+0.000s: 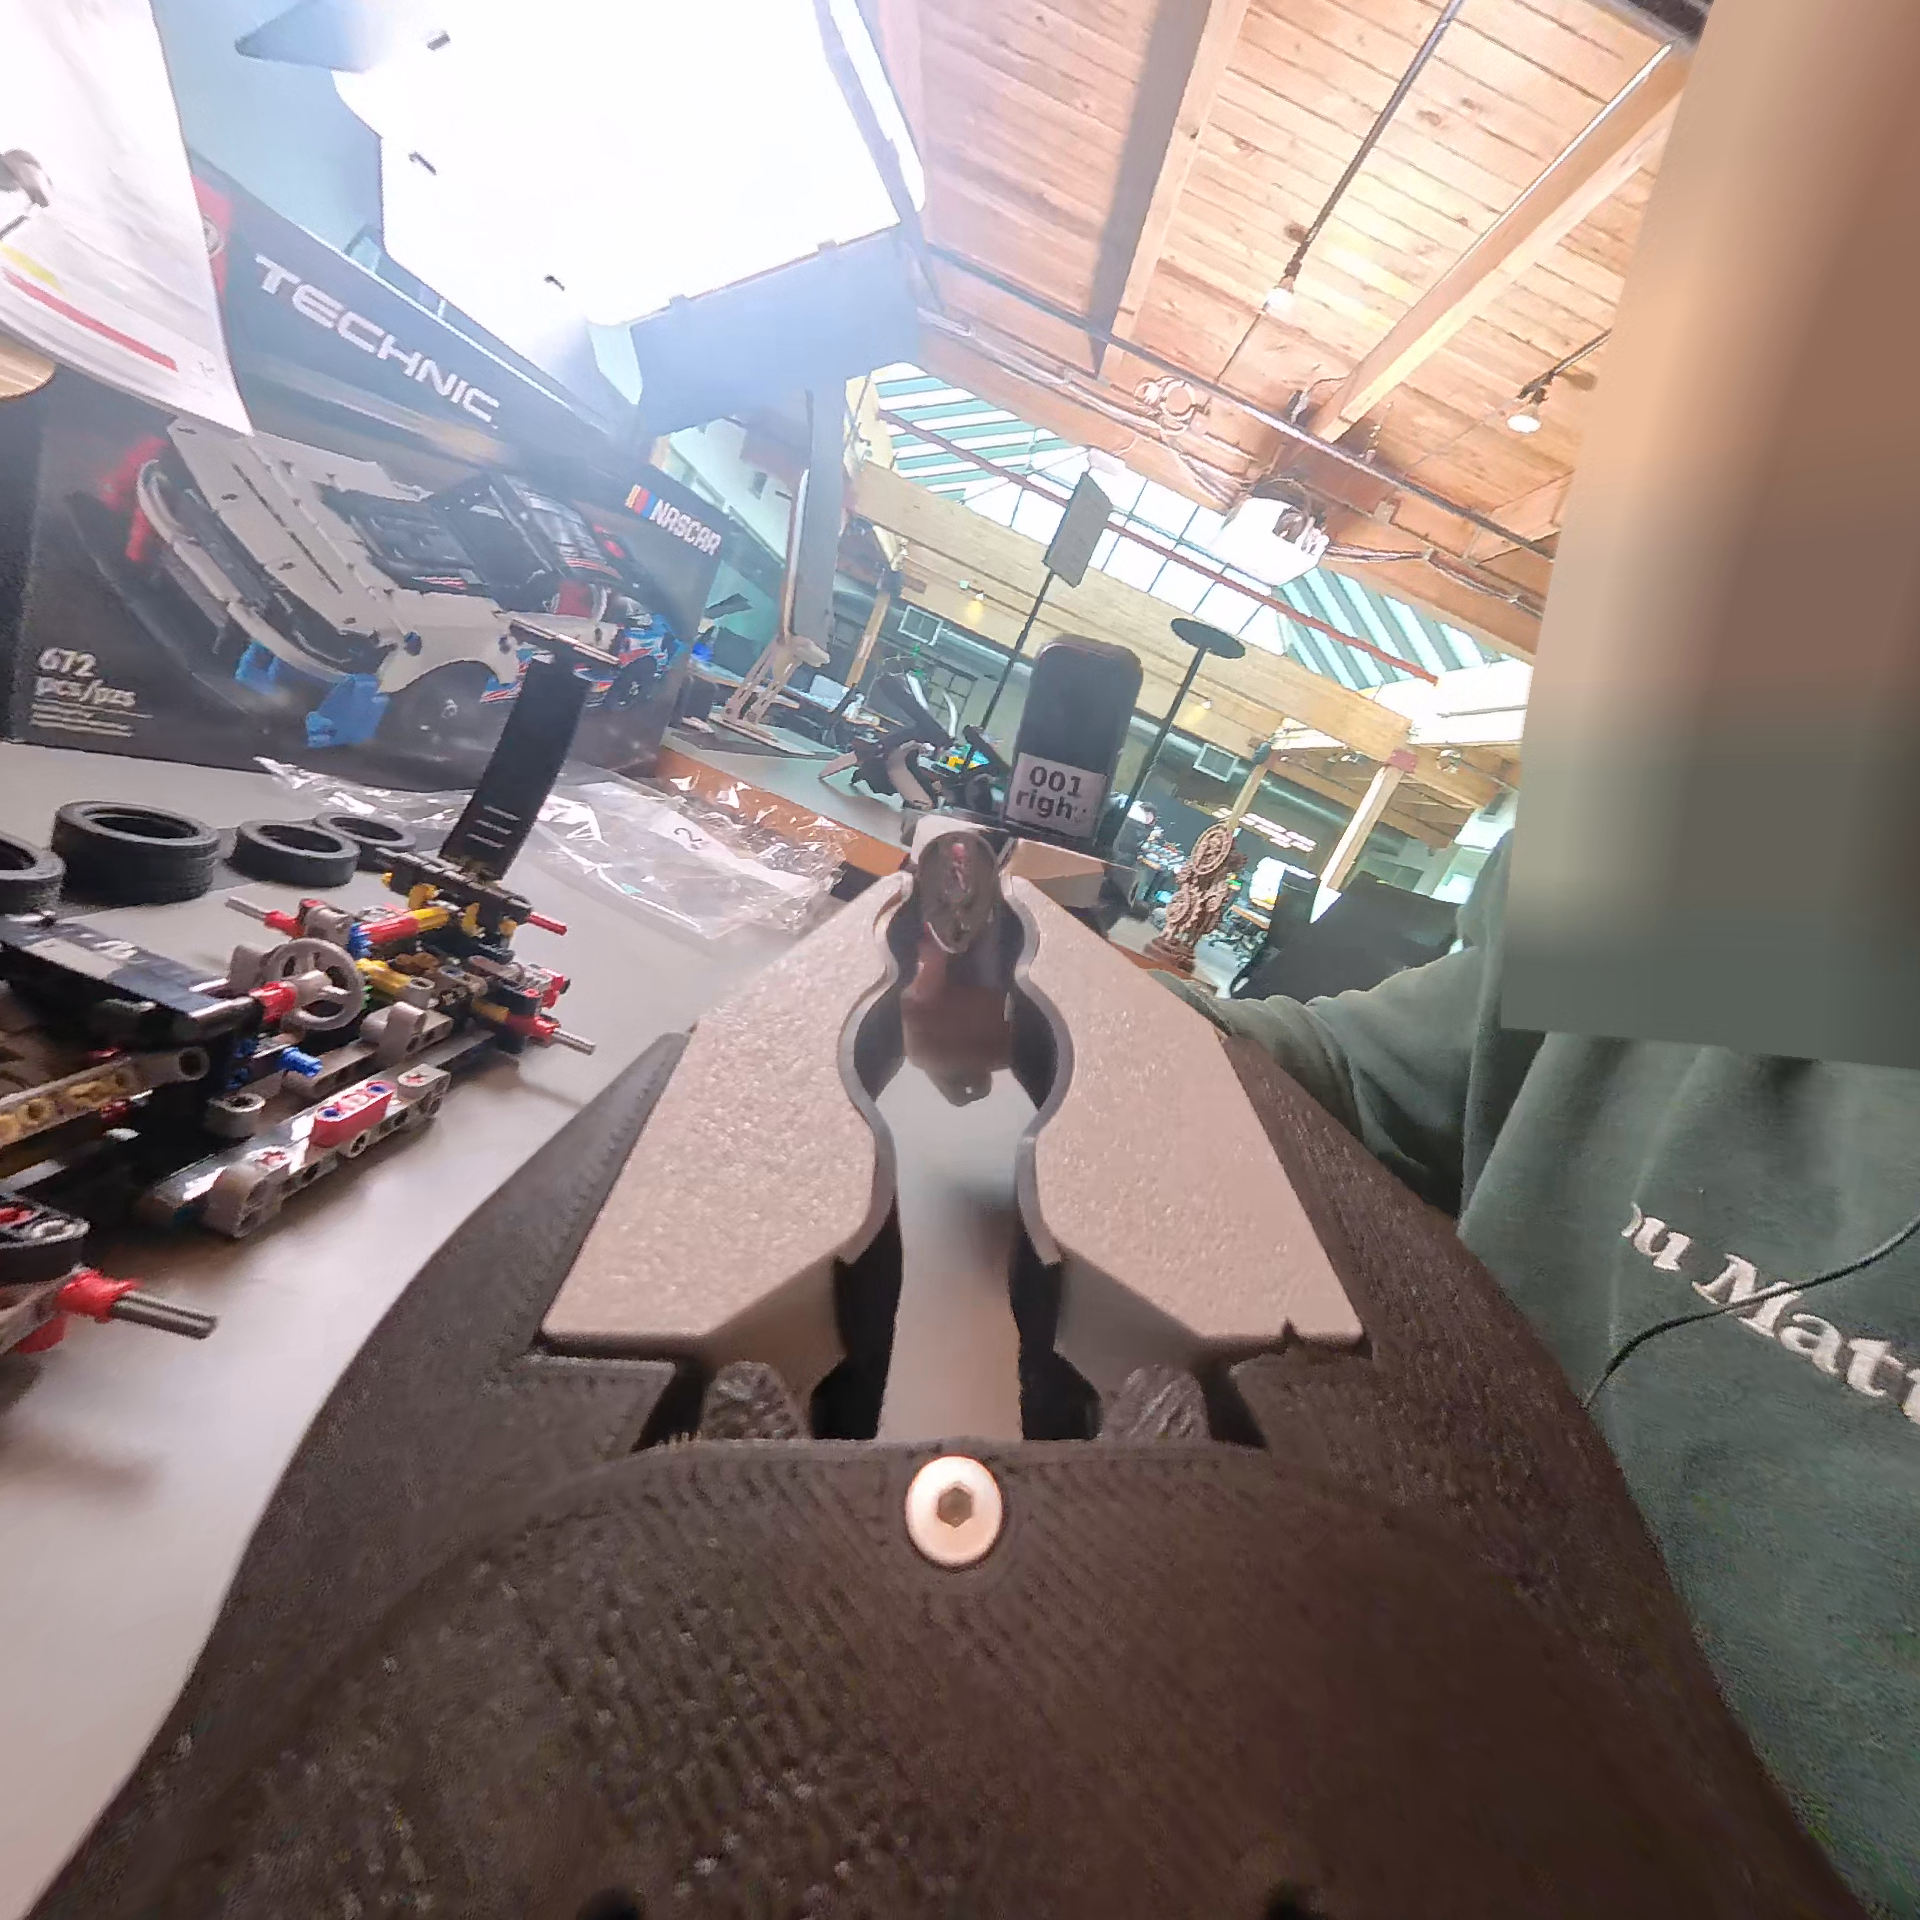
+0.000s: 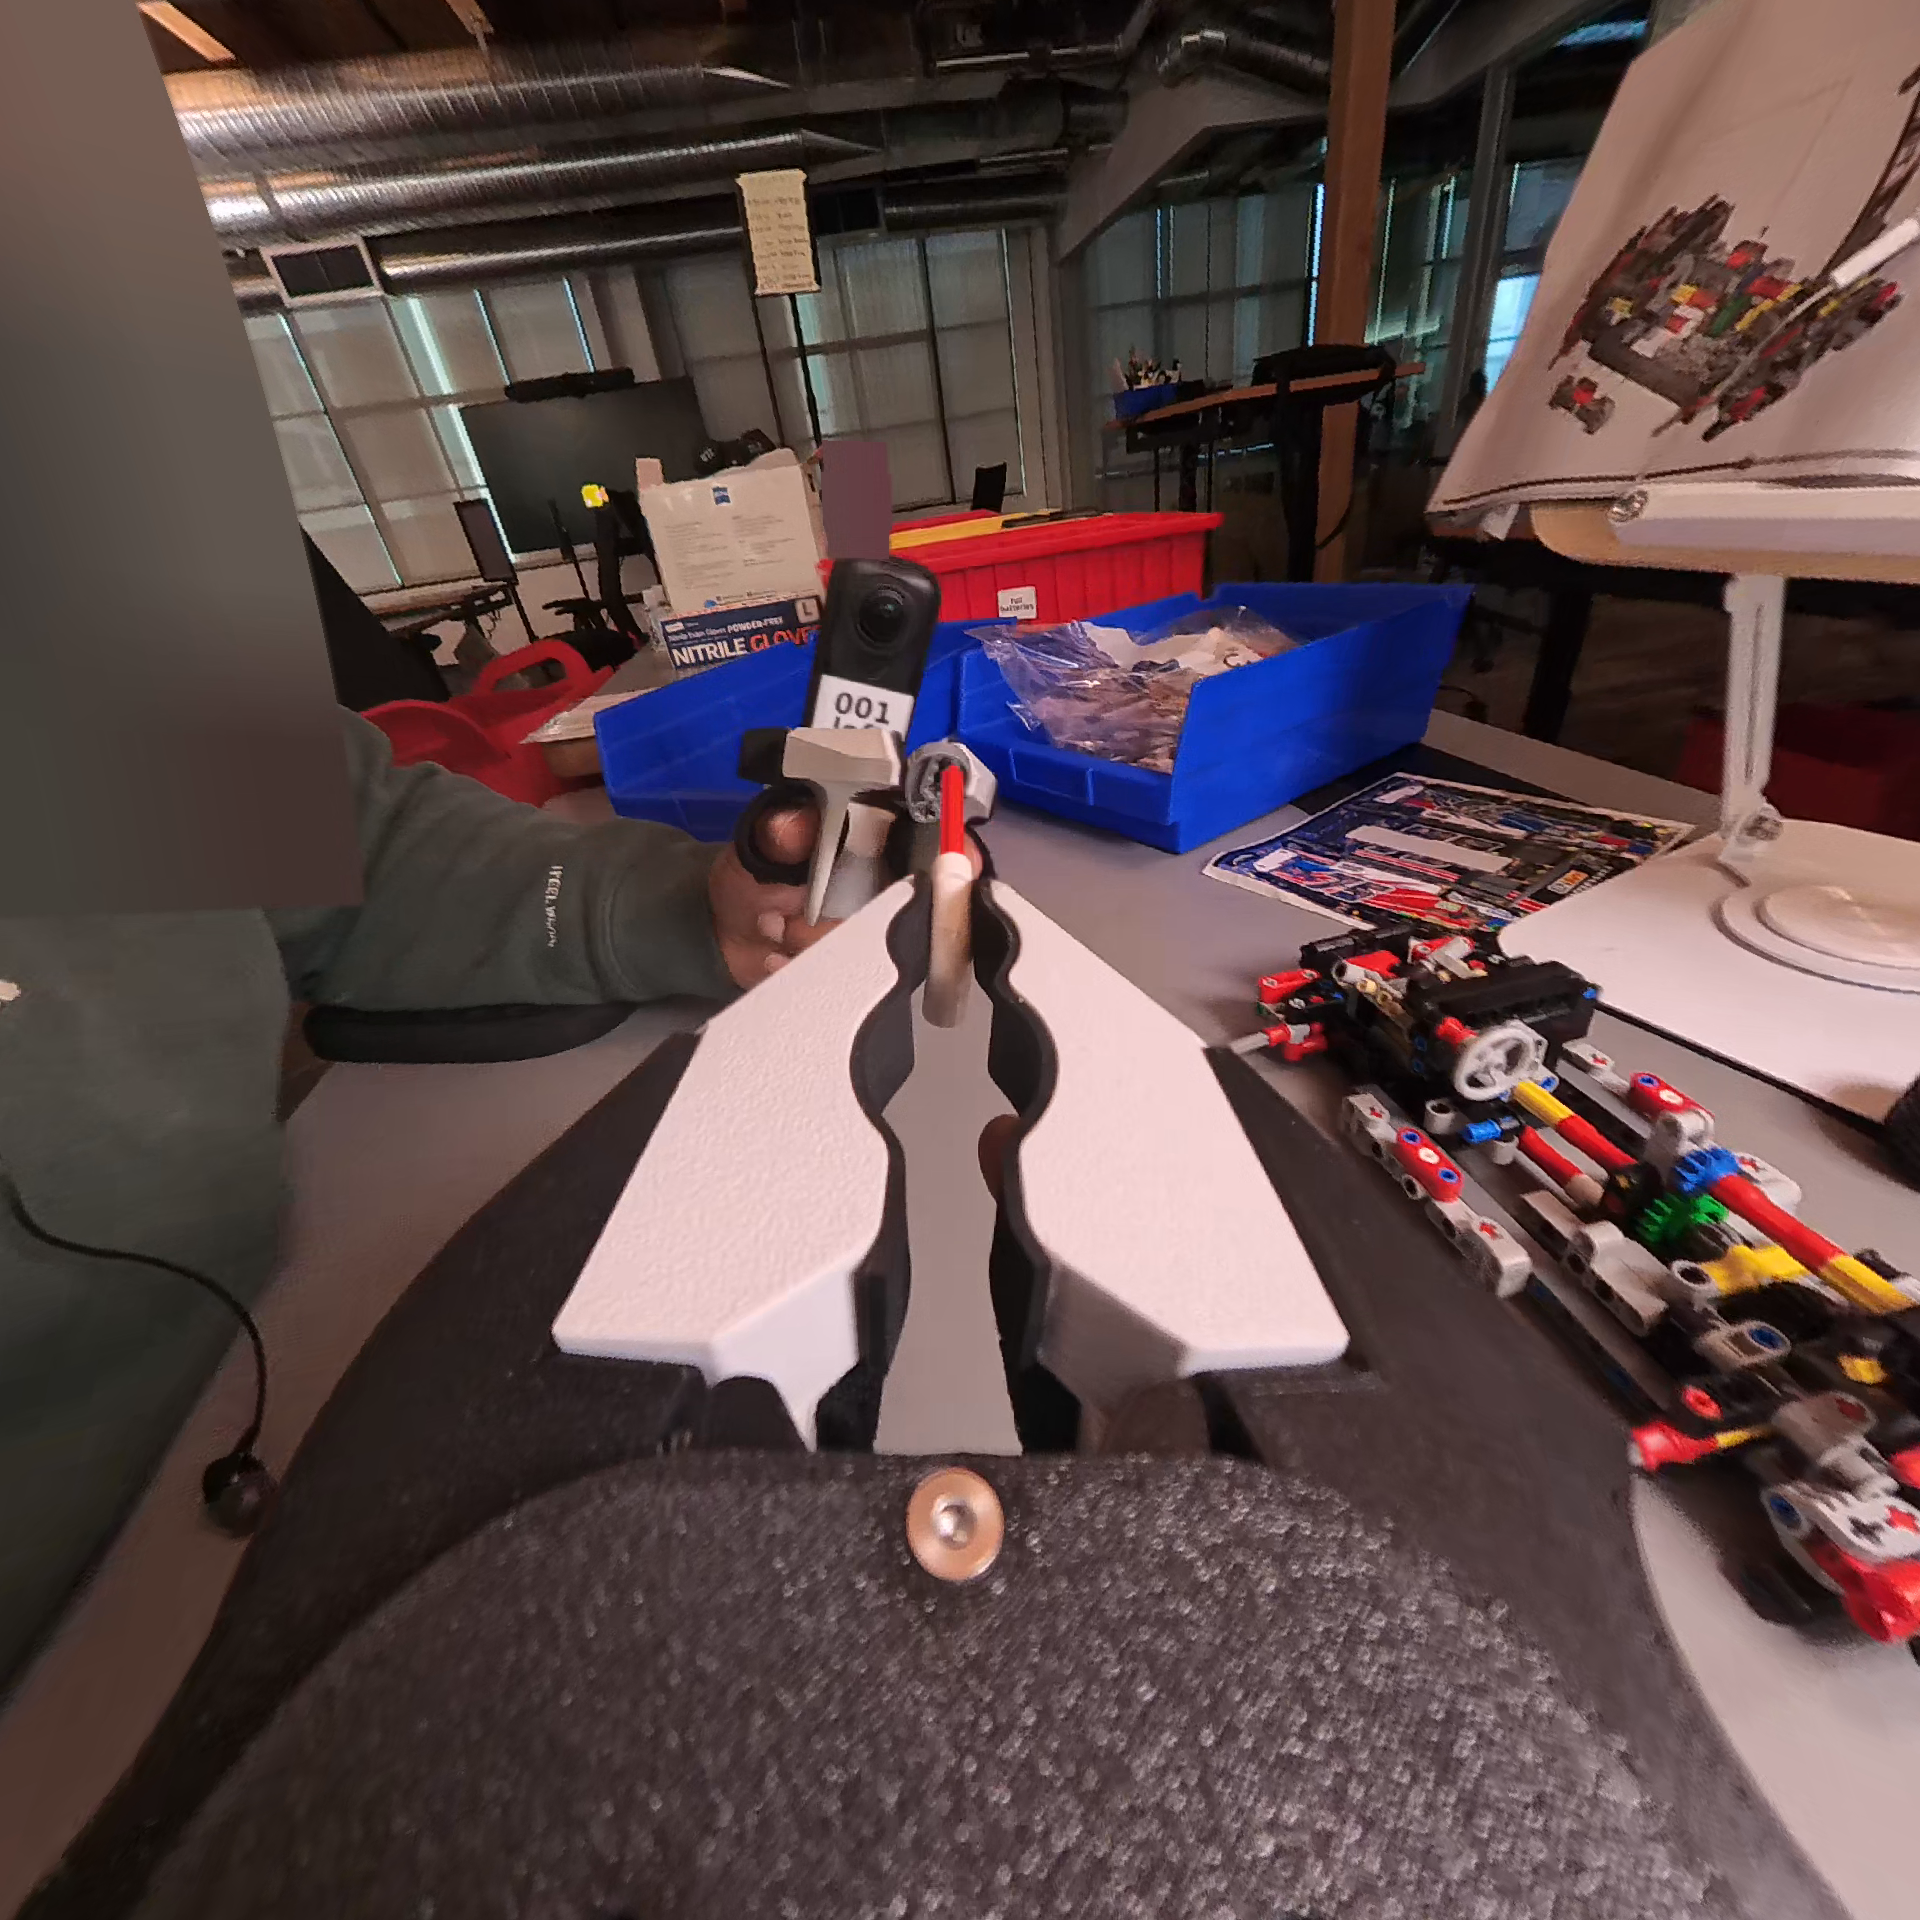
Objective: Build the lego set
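Grey table (image 2: 1195, 935) carried my half-built car model (image 2: 1558, 1195). Left gripper (image 1: 958, 894) jaws pinched a grey connector (image 2: 940, 784). Right gripper (image 2: 948, 914) jaws clamped a red axle (image 2: 951, 821) against it, seemingly for joining.

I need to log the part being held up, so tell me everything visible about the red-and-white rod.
The rod is a slim plastic axle: red upper half, off-white sleeve below. It stands nearly upright above the grey table, pinched at its sleeve by the right claw. Its red tip enters a grey connector held by the left claw.
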Motion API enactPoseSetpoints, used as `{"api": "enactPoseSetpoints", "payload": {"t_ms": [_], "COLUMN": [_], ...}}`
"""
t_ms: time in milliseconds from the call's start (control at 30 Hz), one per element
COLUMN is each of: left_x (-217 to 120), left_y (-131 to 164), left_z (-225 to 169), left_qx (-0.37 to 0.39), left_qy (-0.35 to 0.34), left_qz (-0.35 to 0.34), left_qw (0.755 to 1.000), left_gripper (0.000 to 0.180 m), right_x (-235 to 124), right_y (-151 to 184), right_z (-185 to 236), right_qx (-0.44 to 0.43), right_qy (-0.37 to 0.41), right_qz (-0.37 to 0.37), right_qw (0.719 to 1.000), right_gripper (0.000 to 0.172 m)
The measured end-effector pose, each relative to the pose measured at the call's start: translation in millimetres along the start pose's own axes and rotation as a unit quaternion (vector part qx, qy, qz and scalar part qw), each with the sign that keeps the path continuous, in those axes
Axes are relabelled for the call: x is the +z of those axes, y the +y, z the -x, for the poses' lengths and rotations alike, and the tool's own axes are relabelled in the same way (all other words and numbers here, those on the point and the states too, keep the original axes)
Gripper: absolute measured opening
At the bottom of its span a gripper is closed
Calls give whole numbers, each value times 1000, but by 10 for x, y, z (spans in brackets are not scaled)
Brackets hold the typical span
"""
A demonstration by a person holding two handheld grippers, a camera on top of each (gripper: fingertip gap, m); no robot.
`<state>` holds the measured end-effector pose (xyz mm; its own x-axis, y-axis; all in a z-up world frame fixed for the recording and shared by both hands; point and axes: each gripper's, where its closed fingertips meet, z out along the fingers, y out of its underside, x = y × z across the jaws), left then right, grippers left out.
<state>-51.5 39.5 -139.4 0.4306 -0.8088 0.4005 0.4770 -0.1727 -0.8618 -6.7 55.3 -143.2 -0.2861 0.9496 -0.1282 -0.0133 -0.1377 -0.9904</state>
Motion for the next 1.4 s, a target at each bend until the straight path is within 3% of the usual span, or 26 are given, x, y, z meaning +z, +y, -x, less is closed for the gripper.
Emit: {"api": "enactPoseSetpoints", "payload": {"t_ms": [333, 733, 1000, 1400], "left_x": [-19, -7, -9, 0], "left_y": [-222, -214, -147, 169], "left_z": [-215, -232, -227, -300], "left_qx": [-128, -131, -109, 14], "left_qy": [98, 104, 96, 90], "left_qz": [-104, -108, -72, 75], "left_qw": [981, 980, 987, 993], "left_gripper": [11, 11, 10, 11], "right_x": [109, 138, 127, -16], "right_y": [-206, -187, -149, 56], "right_z": [224, 210, 211, 305], "right_qx": [-19, -6, -12, -32], "right_qy": [7, 17, 14, -32], "right_qz": [-19, -13, 9, 128], "right_qw": [1000, 1000, 1000, 991], "right_gripper": [5, 5, 5, 5]}}
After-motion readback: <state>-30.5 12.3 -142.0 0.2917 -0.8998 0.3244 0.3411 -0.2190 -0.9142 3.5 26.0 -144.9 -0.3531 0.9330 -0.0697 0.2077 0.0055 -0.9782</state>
